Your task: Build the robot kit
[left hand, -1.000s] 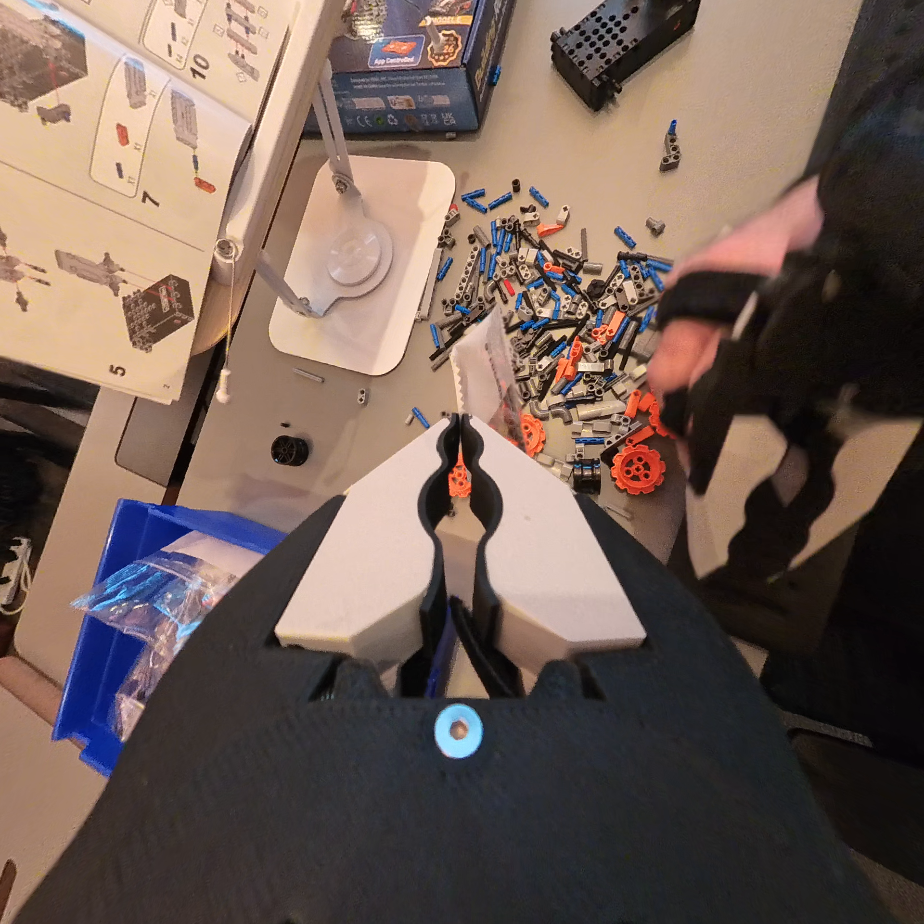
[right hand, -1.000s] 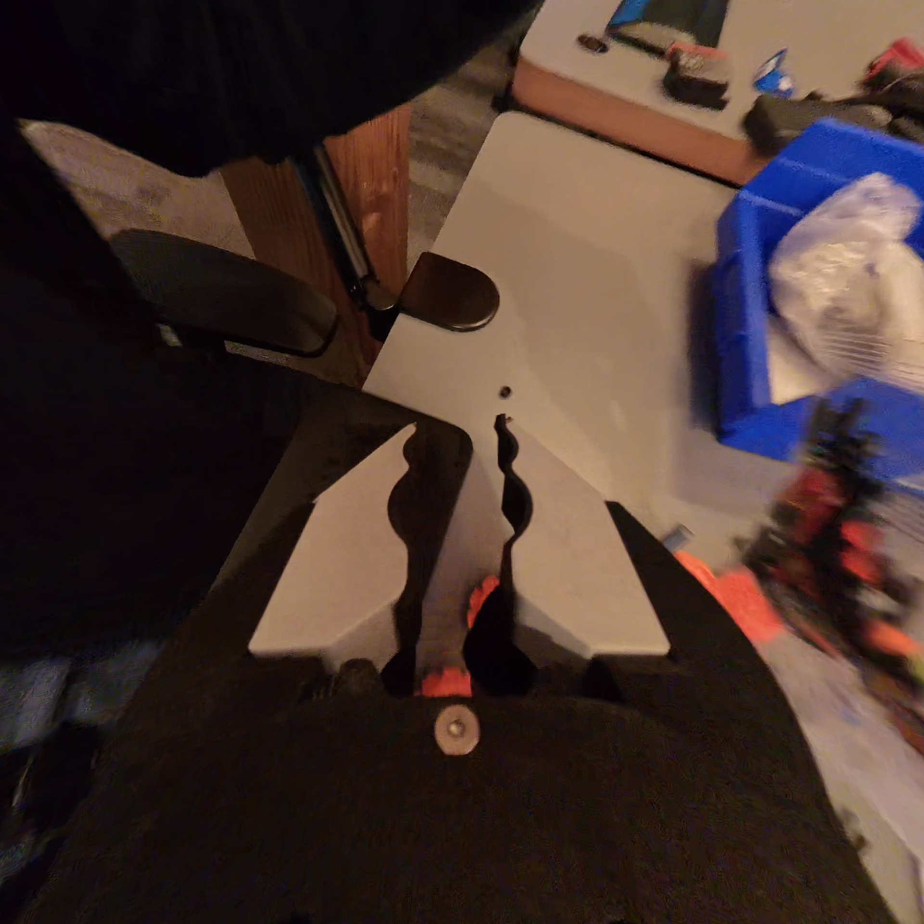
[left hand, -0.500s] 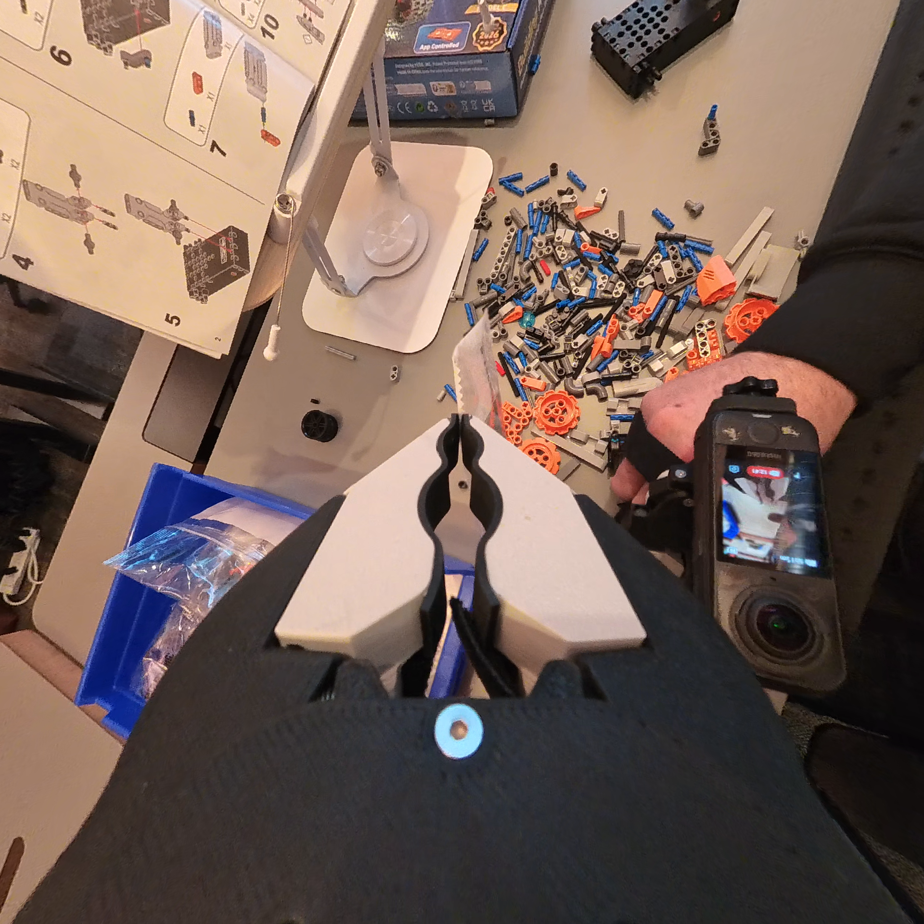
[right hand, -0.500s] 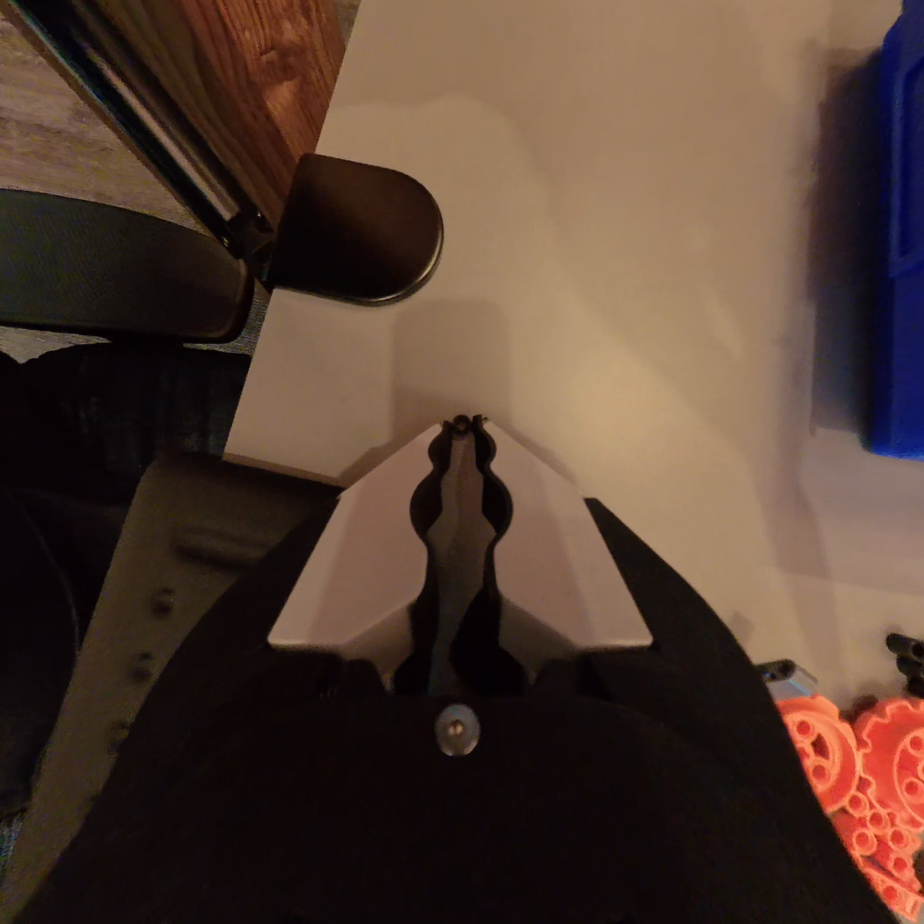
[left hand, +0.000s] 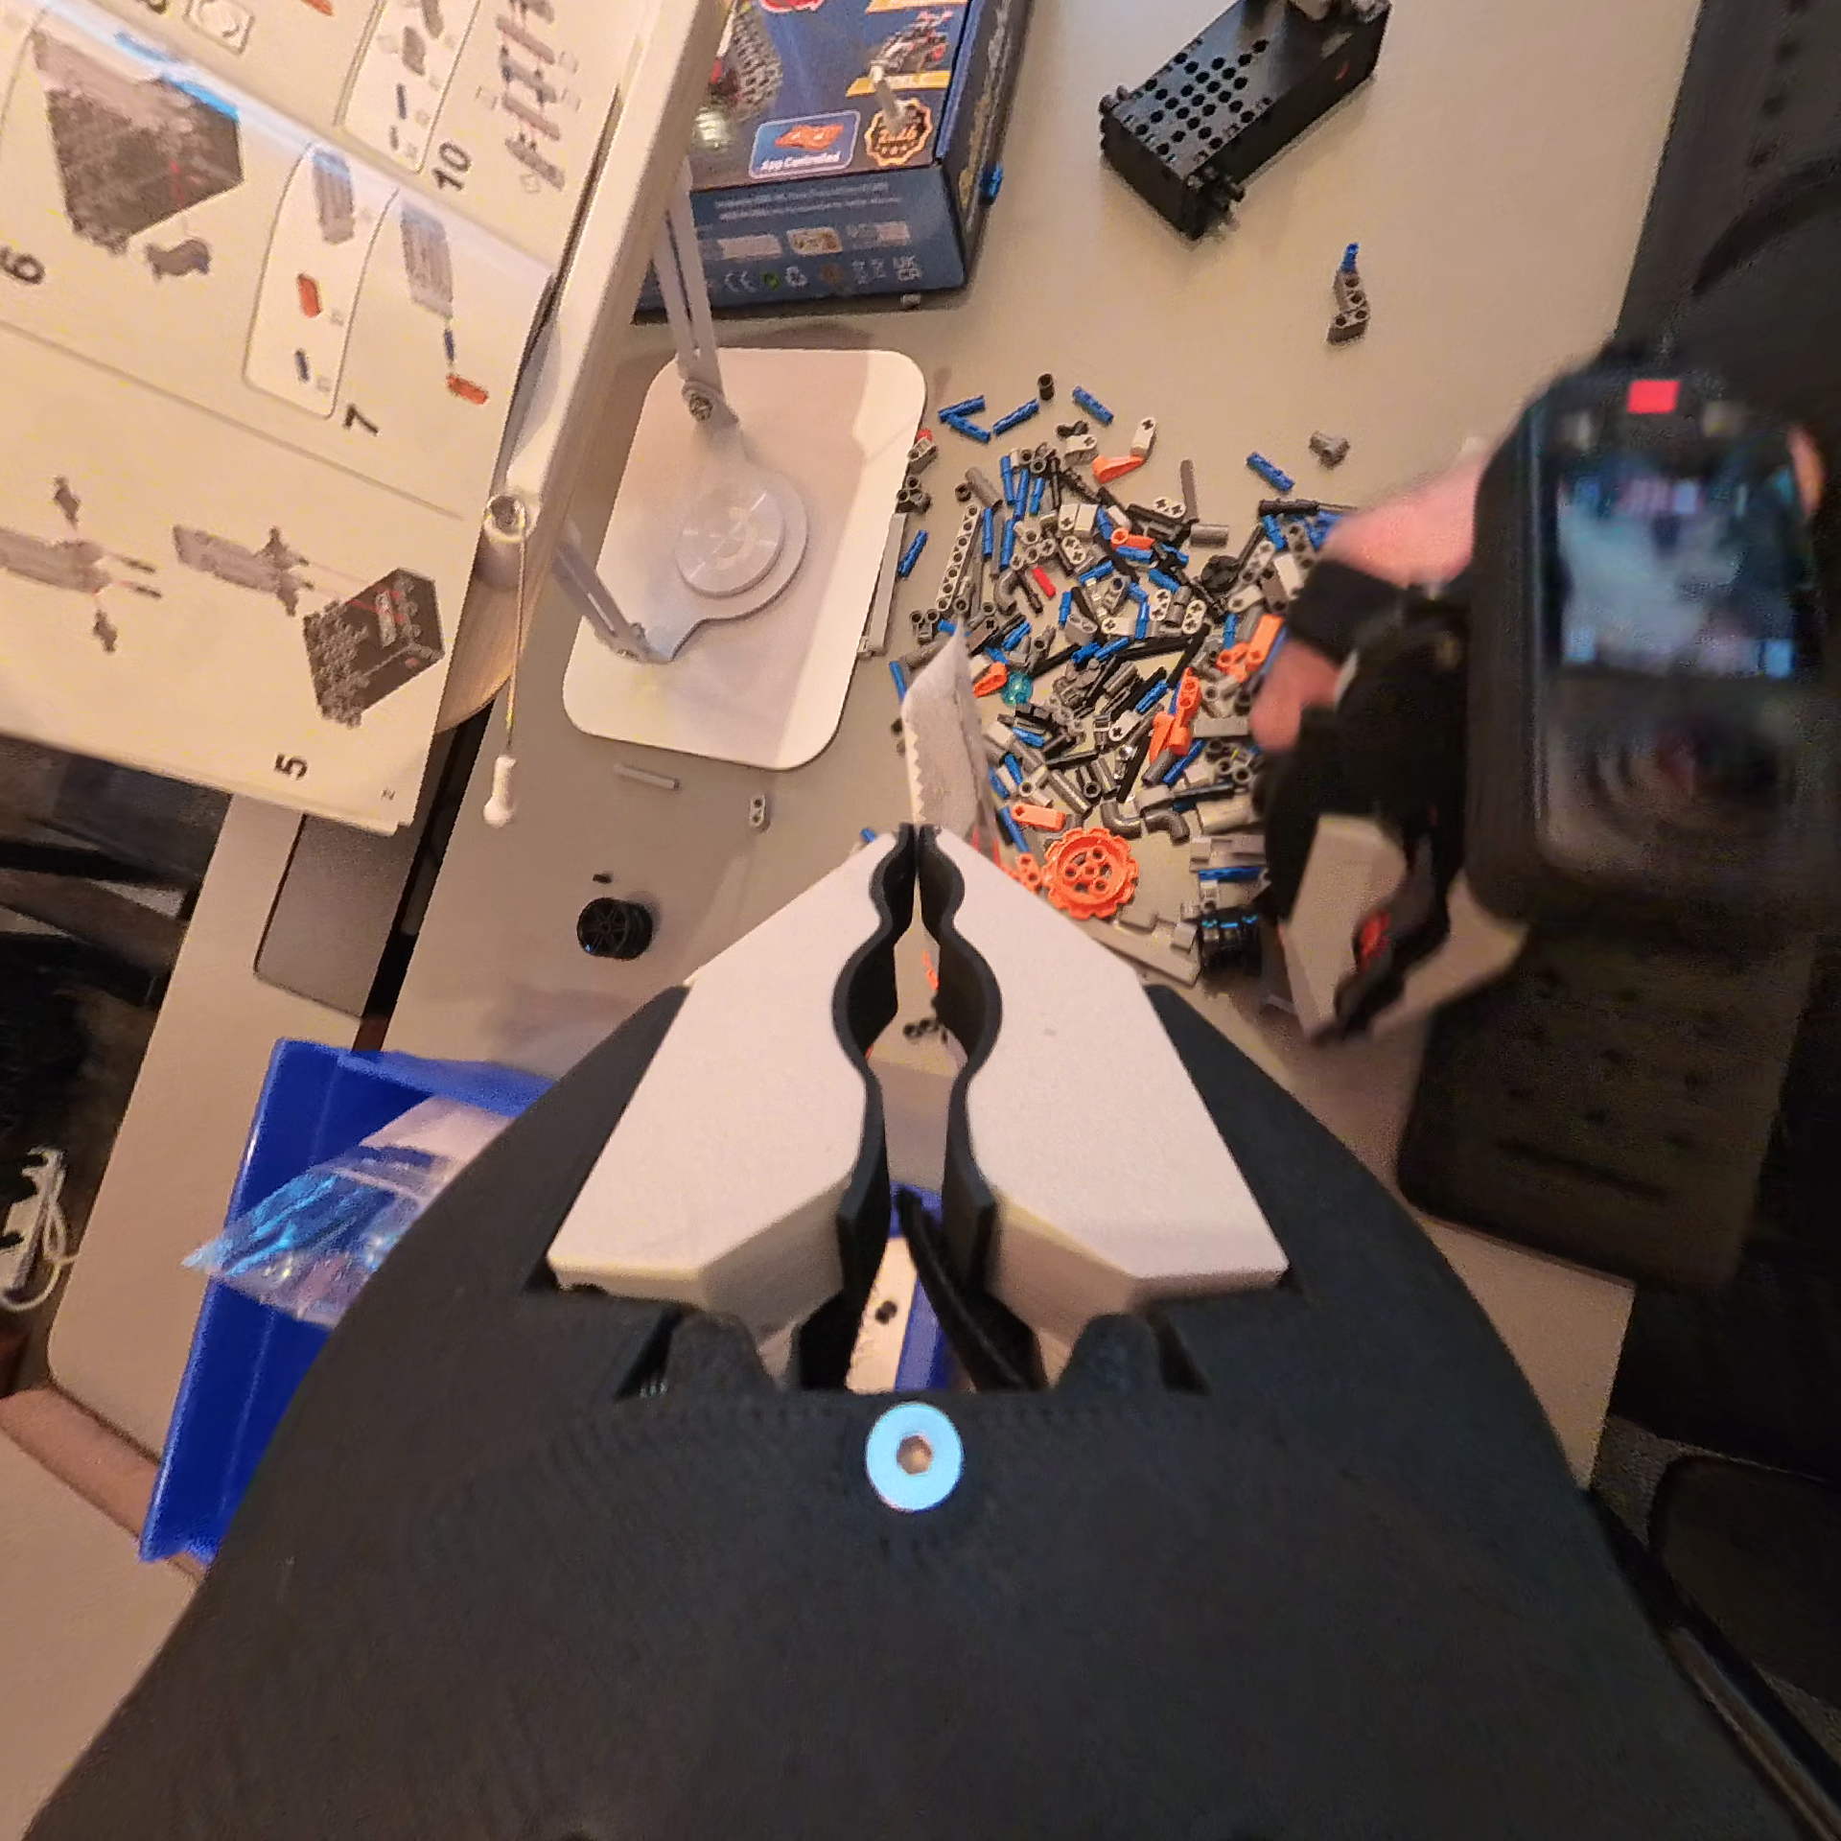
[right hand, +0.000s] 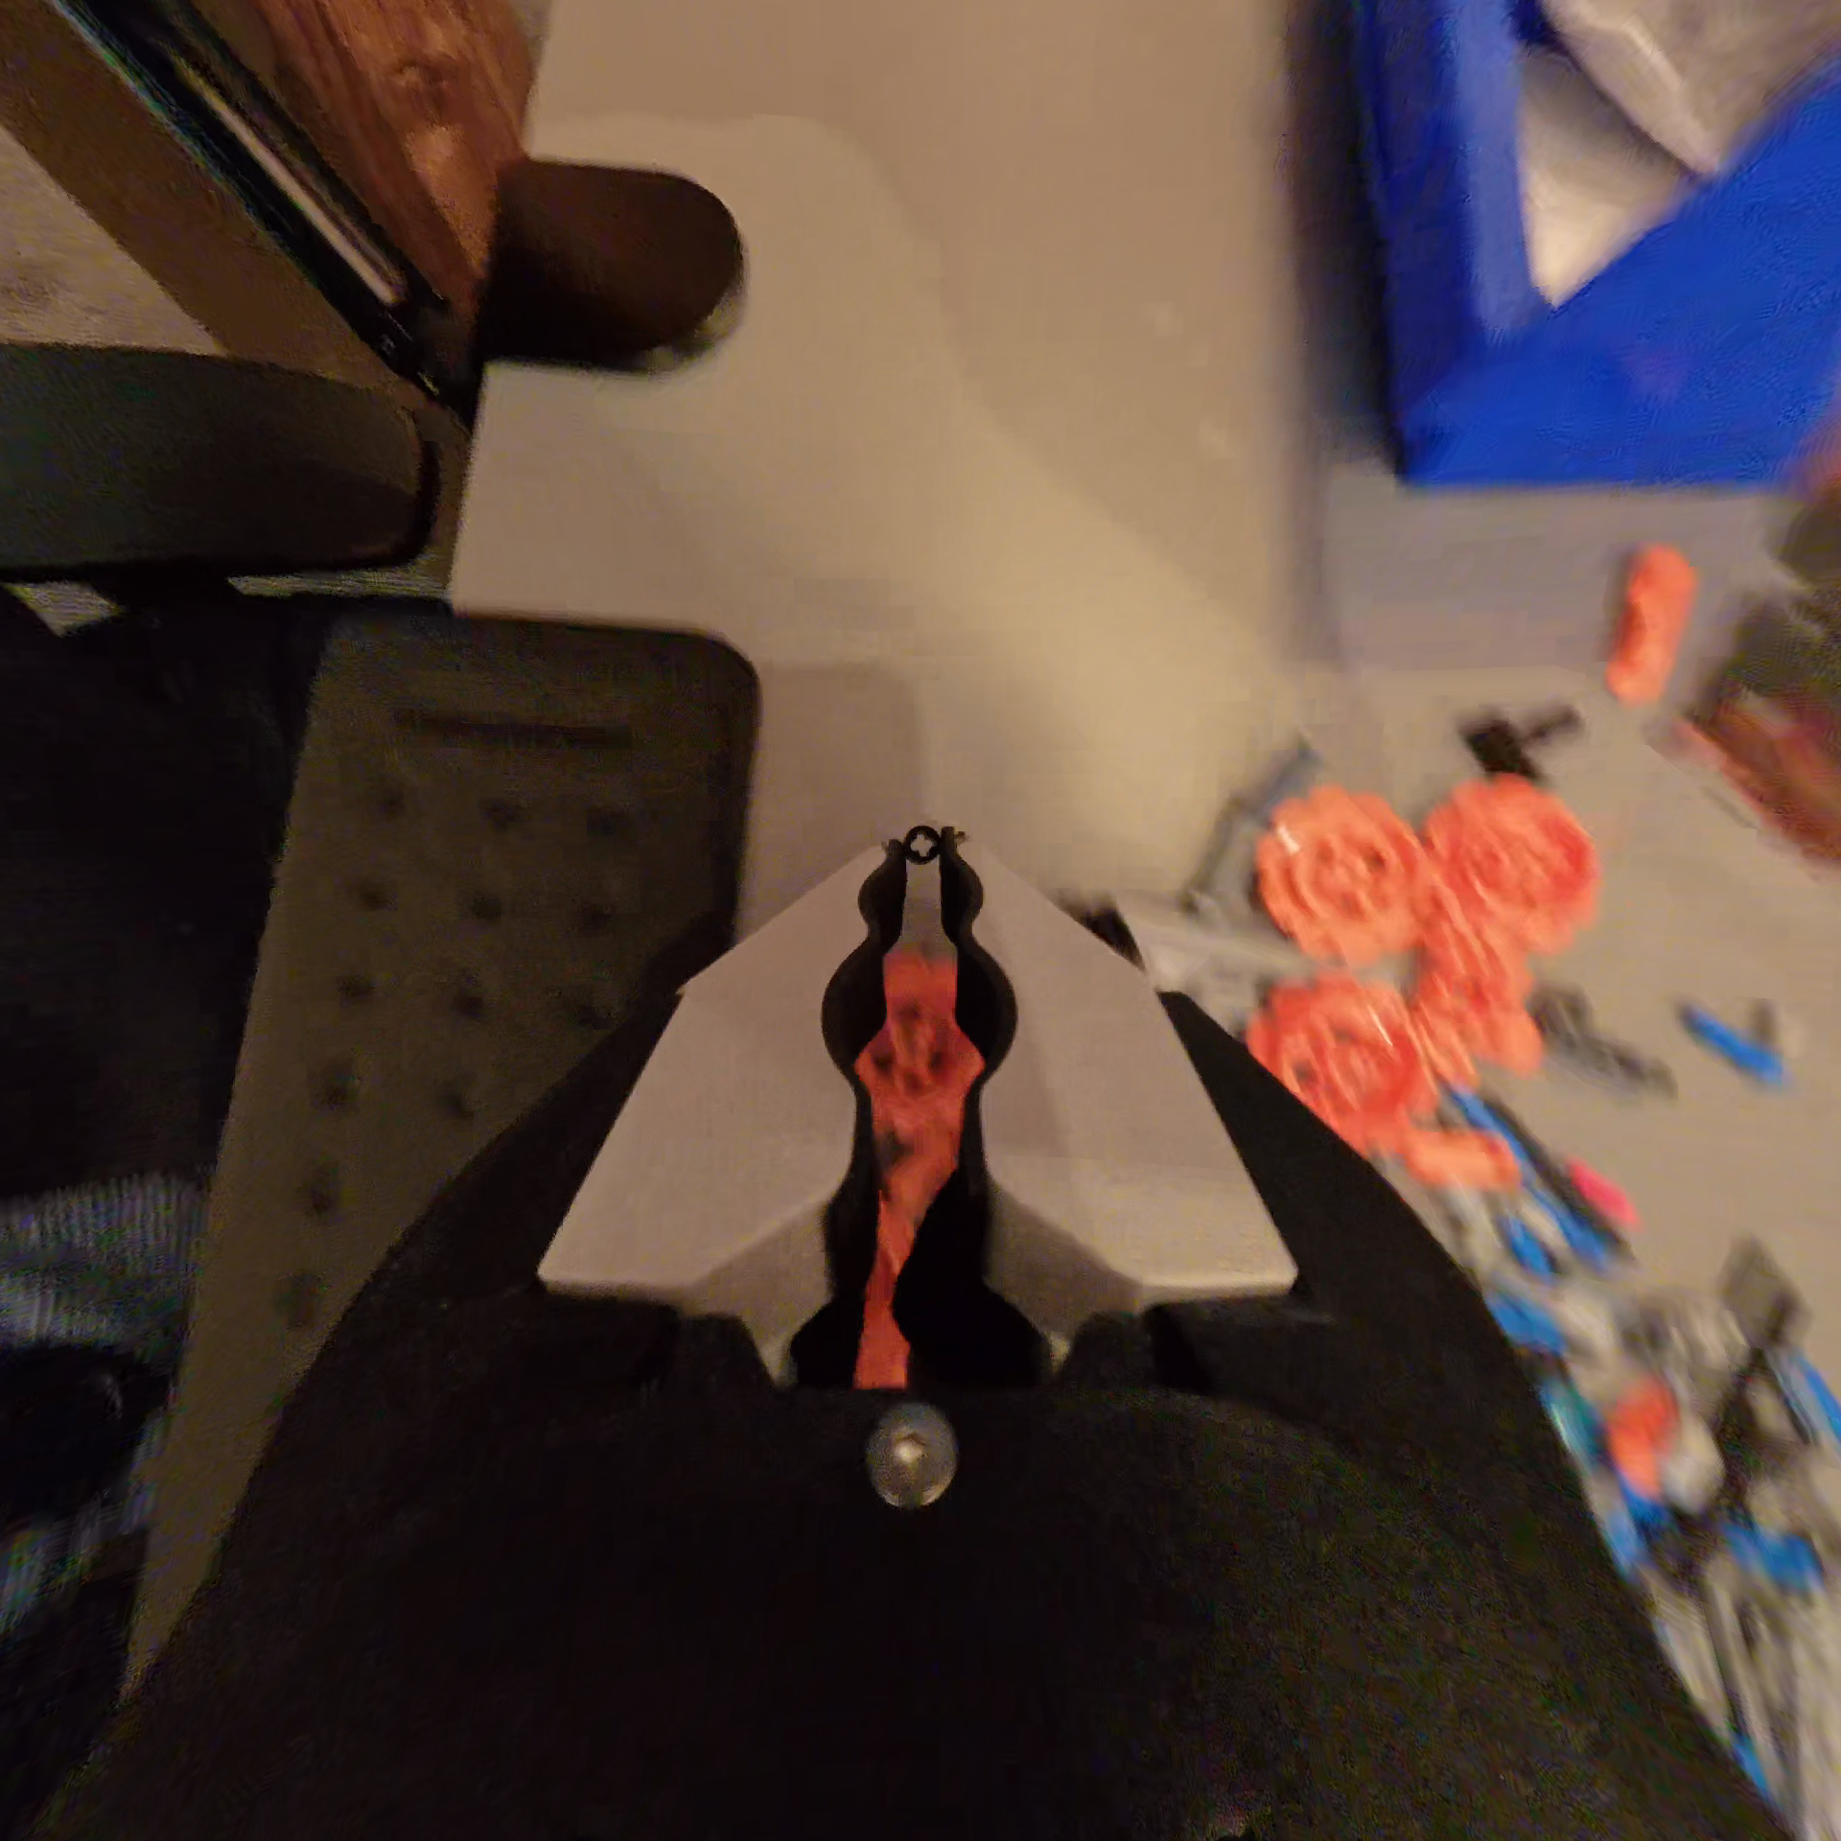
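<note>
Your left gripper (left hand: 915,832) hangs above the pale grey table (left hand: 1146,299) with its fingertips pressed together on the lower edge of a clear plastic bag (left hand: 941,732) with a serrated edge, which stands up just ahead of the tips. Beyond the bag and to its right lies a loose heap of small building pieces (left hand: 1106,638) in black, grey, blue and orange, with an orange gear (left hand: 1091,872) at its near edge. Ahead and to the left stands the white base of a stand (left hand: 757,558) that carries an open instruction booklet (left hand: 229,398). Farther ahead are a printed box (left hand: 847,159) and a black perforated block (left hand: 1235,100). Below and left of the gripper sits a blue bin (left hand: 289,1245) with plastic bags in it.

Your right gripper (right hand: 924,845) is closed on a tiny black ring-shaped piece (right hand: 921,843) at its very tips, low over the same table near its edge. Orange shows through the gap between its fingers; what it is cannot be told. To its right lie several orange gears (right hand: 1415,946) and, blurred, more of the mixed pieces. The blue bin (right hand: 1644,349) is ahead and to the right. Ahead and to the left are a wooden panel (right hand: 329,120), a dark rounded tab (right hand: 608,259) and a black chair armrest (right hand: 199,458).

In the left wrist view your right hand (left hand: 1375,588) and its gripper appear blurred at the right side of the heap.
</note>
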Motion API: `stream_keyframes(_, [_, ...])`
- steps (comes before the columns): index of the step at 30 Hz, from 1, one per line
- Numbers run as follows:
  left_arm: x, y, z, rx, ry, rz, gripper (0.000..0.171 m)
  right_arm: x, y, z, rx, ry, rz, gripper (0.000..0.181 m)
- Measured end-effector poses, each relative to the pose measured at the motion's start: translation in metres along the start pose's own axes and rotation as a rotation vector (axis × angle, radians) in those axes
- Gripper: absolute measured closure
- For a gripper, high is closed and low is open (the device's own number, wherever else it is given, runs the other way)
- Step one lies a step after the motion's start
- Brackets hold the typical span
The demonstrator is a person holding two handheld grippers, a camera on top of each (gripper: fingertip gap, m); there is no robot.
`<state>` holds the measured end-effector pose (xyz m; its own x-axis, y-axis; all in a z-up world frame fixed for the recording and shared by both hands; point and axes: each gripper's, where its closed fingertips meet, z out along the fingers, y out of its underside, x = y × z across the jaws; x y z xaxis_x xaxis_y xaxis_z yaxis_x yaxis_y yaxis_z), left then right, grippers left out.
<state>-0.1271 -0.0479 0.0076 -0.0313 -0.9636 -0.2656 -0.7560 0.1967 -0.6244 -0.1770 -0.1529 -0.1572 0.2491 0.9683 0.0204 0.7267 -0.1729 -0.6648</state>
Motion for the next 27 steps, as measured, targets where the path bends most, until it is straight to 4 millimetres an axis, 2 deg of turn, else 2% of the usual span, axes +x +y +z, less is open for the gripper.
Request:
stream_keyframes(4, [0.005,-0.012,0.017,0.012,0.042,0.011,0.171,0.033,0.057,-0.055,-0.037,0.136,0.099,0.176])
stream_keyframes(5, [0.007,-0.015,0.022,0.013,0.052,0.016,0.171,0.037,0.068,-0.063,-0.041,0.141,0.129,0.174])
stream_keyframes(7, [0.011,-0.020,0.033,0.011,0.075,0.023,0.171,0.048,0.088,-0.074,-0.066,0.176,0.169,0.159])
stream_keyframes(9, [0.017,-0.025,0.045,0.005,0.101,0.030,0.171,0.054,0.097,-0.086,-0.065,0.206,0.178,0.153])
stream_keyframes(12, [0.026,-0.031,0.060,-0.002,0.154,0.034,0.171,0.071,0.085,-0.115,0.009,0.305,0.146,0.154])
stream_keyframes(15, [0.036,-0.036,0.074,-0.018,0.206,0.055,0.171,0.095,0.051,-0.154,0.174,0.440,0.104,0.150])
stream_keyframes(17, [0.043,-0.041,0.083,-0.019,0.248,0.064,0.171,0.107,0.035,-0.168,0.235,0.482,0.075,0.146])
stream_keyframes(19, [0.048,-0.045,0.090,-0.015,0.272,0.074,0.171,0.114,0.031,-0.166,0.230,0.465,0.059,0.147])
stream_keyframes(20, [0.049,-0.047,0.093,-0.013,0.283,0.080,0.171,0.117,0.032,-0.162,0.217,0.444,0.058,0.152])
stream_keyframes(22, [0.051,-0.049,0.097,-0.007,0.290,0.094,0.171,0.113,0.033,-0.154,0.230,0.361,0.040,0.181])
stream_keyframes(24, [0.051,-0.050,0.101,0.006,0.286,0.099,0.171,0.114,0.037,-0.155,0.238,0.331,0.067,0.181])
stream_keyframes(27, [0.046,-0.055,0.100,0.081,0.275,0.057,0.171,0.116,0.040,-0.167,0.296,0.316,0.130,0.181])
